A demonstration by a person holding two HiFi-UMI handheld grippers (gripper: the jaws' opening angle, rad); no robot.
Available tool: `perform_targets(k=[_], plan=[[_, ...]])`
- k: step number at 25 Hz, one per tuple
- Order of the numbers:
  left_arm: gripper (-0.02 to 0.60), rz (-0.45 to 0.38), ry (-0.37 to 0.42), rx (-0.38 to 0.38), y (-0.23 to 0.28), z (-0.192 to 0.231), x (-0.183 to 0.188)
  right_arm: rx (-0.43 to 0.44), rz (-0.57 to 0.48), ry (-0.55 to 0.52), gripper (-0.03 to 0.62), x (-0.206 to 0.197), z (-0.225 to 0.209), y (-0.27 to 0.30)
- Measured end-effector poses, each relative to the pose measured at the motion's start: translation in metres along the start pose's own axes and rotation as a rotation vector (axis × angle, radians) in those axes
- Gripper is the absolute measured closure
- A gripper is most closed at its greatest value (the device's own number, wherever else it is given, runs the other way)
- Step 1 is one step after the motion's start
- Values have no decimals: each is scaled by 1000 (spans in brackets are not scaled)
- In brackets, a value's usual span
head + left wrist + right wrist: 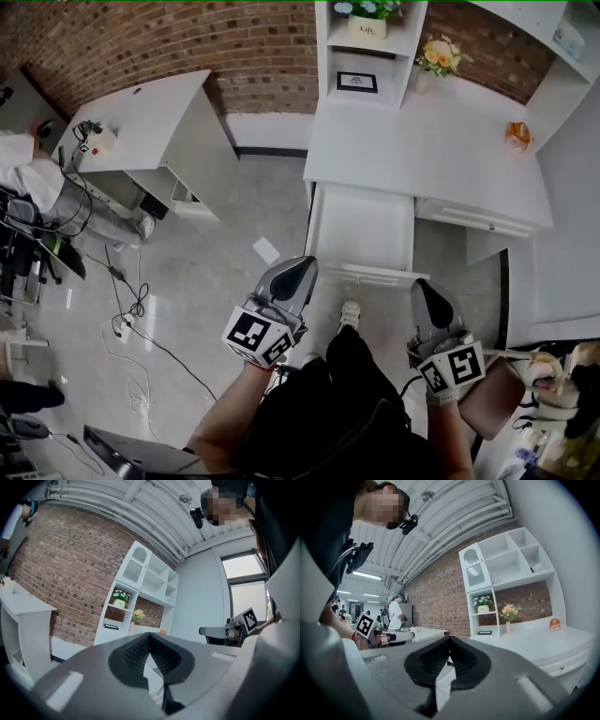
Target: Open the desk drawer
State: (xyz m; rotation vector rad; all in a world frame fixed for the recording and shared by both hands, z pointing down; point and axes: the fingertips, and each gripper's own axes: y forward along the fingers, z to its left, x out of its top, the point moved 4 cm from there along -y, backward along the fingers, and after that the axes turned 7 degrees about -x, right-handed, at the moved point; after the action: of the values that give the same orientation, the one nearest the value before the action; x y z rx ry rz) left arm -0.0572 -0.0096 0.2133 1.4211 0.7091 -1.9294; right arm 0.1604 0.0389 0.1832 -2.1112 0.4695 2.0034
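Drawer: the desk [422,141] drawer [361,230] stands pulled out from under the white top, toward the person; its inside looks bare and white
Front panel: the drawer's front panel [375,275] is its nearest edge, just ahead of both grippers; no knob or handle can be made out on it
Left gripper: the left gripper [298,274] is held level near the panel's left end, touching nothing; its tips are pressed together with nothing between them
Right gripper: the right gripper [427,298] is level beside the panel's right corner, apart from it; its jaws are closed and empty
Neighbour: a second drawer [473,220] to the right sits flush and closed
How it should handle: a stiff box on runners, probably light while empty; the painted face looks smooth and likely slippery to a pinch; it is not fragile, though an off-centre pull may skew it
Where to take hold: judged best at the middle of the front panel's top lip, jaws spread over the edge, pulling straight back
Progress: the opening looks done, or close to it
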Motion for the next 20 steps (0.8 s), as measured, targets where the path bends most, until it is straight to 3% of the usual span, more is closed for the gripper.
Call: perform_targets(k=[20], plan=[[586, 34, -11, 36, -40, 5, -17, 9, 54, 9, 591, -25, 30, -7]])
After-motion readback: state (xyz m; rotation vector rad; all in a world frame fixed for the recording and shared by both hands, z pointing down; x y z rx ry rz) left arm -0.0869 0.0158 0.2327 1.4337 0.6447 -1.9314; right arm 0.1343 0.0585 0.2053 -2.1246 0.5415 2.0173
